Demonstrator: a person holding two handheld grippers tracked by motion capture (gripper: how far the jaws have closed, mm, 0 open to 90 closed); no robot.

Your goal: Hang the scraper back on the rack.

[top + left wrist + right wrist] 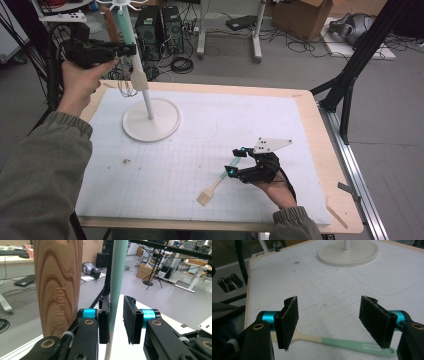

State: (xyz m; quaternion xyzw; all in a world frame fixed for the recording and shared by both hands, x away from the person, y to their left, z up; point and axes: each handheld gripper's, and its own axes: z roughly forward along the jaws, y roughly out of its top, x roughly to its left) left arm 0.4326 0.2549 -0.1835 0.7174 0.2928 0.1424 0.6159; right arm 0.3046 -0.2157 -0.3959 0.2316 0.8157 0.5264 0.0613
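On the counter [320, 150], a white stand [151, 120] is sitting toward ten o'clock, utensils hanging from its top. The left gripper [131, 48] is reaching up there, jaws parted around a teal handle [117, 277] but not yet pinching, likely to lift it off. At five o'clock the right gripper [334, 323] is hovering released over a brush [337, 342], apparently just laid flat.

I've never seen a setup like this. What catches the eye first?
The left gripper, raised at the far left, has its jaws around a mint-handled utensil hanging on a white stand, beside a wooden one. Near the front, the right gripper hovers open over a mint-handled brush lying on the mat.
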